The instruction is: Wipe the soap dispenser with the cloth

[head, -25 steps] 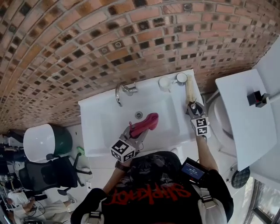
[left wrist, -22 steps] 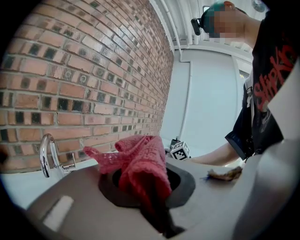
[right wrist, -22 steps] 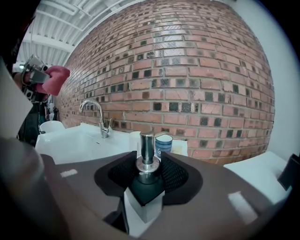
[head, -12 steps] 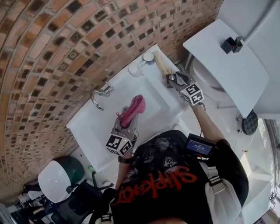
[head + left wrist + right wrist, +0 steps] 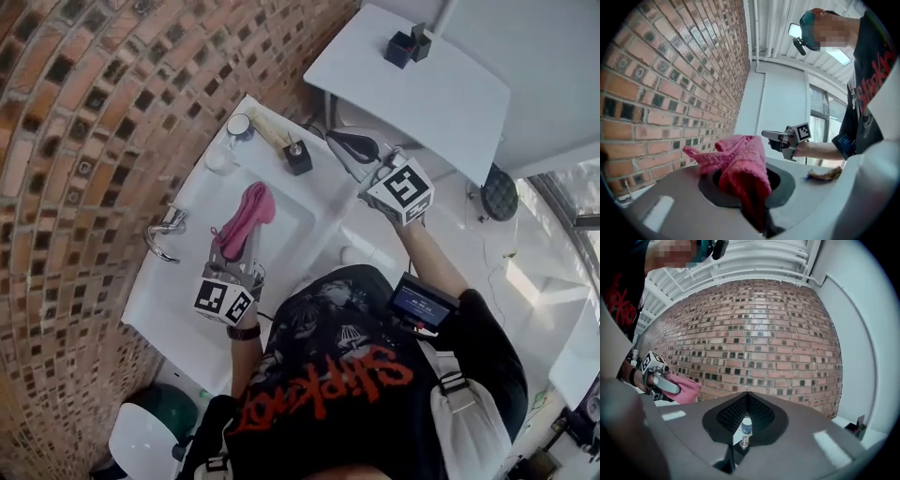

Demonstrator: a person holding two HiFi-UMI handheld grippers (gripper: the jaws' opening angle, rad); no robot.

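The black soap dispenser [image 5: 298,157] with a silver pump stands on the sink's right rim [image 5: 323,202]. My left gripper [image 5: 231,246] is over the basin, shut on the pink cloth [image 5: 247,214], which bunches out past the jaws [image 5: 740,161]. My right gripper [image 5: 336,139] hangs in the air to the right of the dispenser and apart from it. Its jaws have just been closing and meet at the tips [image 5: 746,397] with nothing between them. Far below them the dispenser's pump [image 5: 744,443] shows in the right gripper view.
A chrome faucet [image 5: 161,234] rises at the sink's back by the brick wall [image 5: 84,112]. Two white cups [image 5: 239,125] and a yellowish brush [image 5: 269,128] lie behind the dispenser. A white shelf [image 5: 441,89] with a small black box [image 5: 405,45] is at the right.
My right gripper has left the dispenser, risen and shut. The dispenser stays on the rim. The left gripper with the cloth has lifted a little, and the head view has swung round.
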